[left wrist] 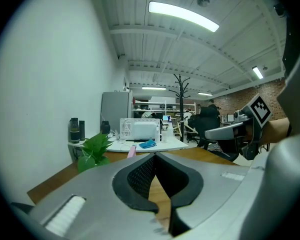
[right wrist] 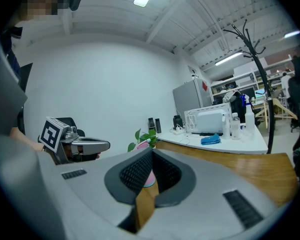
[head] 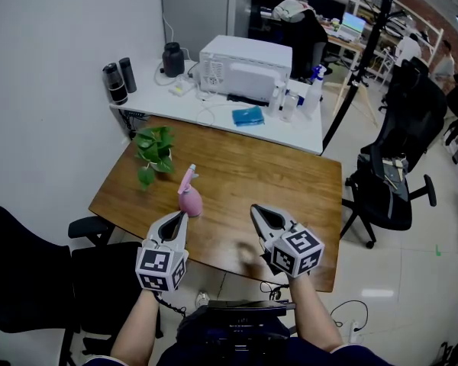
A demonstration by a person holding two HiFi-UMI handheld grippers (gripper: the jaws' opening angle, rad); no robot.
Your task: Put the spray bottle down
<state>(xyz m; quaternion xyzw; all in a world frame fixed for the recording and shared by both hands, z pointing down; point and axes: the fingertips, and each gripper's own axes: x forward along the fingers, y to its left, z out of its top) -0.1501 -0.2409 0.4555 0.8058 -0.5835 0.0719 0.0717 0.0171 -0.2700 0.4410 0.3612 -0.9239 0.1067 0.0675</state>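
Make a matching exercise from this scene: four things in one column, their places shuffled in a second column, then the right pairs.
Things
1. pink spray bottle
2. potted plant
3. blue cloth
4. black office chair

Places
A. on the white table, in front of the white appliance
B. on the floor, right of the wooden table
C. upright on the wooden table, just beyond the tip of the left hand-held gripper
D. near the wooden table's far left corner

Pairs: 1-C, 2-D, 3-A, 4-B
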